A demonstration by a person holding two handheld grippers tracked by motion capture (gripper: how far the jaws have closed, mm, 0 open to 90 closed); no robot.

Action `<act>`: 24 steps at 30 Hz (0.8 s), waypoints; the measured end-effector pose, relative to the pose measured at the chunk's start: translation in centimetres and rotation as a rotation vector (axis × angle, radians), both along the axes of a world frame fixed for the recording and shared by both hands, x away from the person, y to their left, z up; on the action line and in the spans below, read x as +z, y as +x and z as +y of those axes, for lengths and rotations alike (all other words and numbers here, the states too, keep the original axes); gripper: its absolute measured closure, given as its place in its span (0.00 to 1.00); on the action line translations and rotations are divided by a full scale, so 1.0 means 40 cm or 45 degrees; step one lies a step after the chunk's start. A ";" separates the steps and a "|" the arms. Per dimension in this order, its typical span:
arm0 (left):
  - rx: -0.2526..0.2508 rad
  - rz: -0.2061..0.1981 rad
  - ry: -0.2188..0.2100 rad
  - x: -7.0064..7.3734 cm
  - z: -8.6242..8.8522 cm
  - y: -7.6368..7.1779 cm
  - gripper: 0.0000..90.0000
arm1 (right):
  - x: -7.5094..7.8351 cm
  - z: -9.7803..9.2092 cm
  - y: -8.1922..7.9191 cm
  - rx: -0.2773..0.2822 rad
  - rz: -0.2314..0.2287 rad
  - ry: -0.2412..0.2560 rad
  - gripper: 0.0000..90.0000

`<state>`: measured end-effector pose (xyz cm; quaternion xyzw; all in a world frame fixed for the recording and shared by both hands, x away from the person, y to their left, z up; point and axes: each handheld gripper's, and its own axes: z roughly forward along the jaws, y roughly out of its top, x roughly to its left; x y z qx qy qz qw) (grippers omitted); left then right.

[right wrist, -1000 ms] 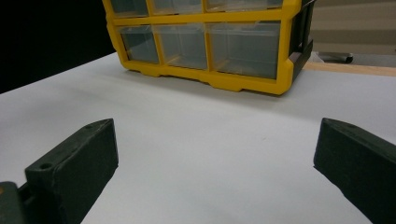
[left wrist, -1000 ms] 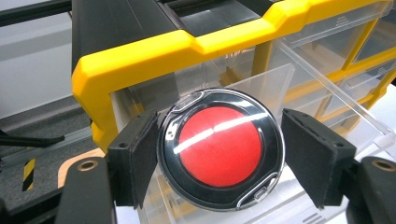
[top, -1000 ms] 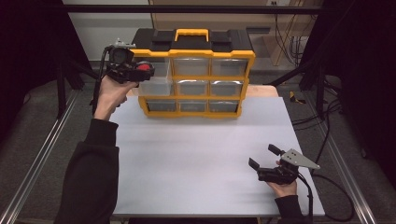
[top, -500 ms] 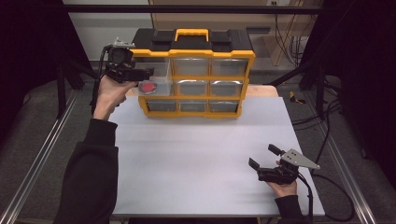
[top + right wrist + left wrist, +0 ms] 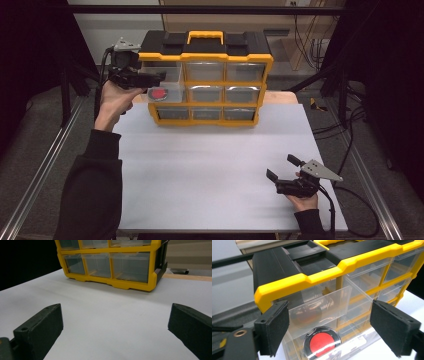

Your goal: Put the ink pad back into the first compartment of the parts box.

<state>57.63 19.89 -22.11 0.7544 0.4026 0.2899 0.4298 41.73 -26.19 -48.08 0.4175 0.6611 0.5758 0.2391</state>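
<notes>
Partly hidden: red disc (image 5: 322, 343) in drawer (image 5: 332, 307), rim cut off.

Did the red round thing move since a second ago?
Yes. The red round disc went down from the left gripper into the pulled-out middle-left drawer of the yellow organizer.

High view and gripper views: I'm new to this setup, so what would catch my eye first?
The yellow and black drawer organizer at the table's far edge stands out. A red round disc lies in its pulled-out middle-left drawer, under the open left gripper. The right gripper rests open near the white table's front right.
</notes>
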 end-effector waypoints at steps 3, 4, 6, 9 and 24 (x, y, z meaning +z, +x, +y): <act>-0.009 -0.014 -0.011 0.002 0.000 -0.010 0.11 | 0.000 0.000 0.000 0.000 0.000 0.000 0.00; -0.011 -0.013 -0.010 0.003 0.002 -0.014 0.10 | 0.000 0.000 0.000 0.001 0.001 0.000 0.00; -0.021 -0.020 -0.011 0.004 0.003 -0.020 0.07 | 0.000 0.000 0.000 -0.001 0.000 0.000 0.00; -0.037 -0.035 -0.022 0.003 0.003 -0.031 0.04 | 0.000 -0.001 0.000 0.000 -0.004 -0.004 0.00; -0.087 -0.129 -0.072 -0.027 0.021 -0.100 0.02 | -0.001 0.000 0.001 -0.005 0.000 -0.007 0.00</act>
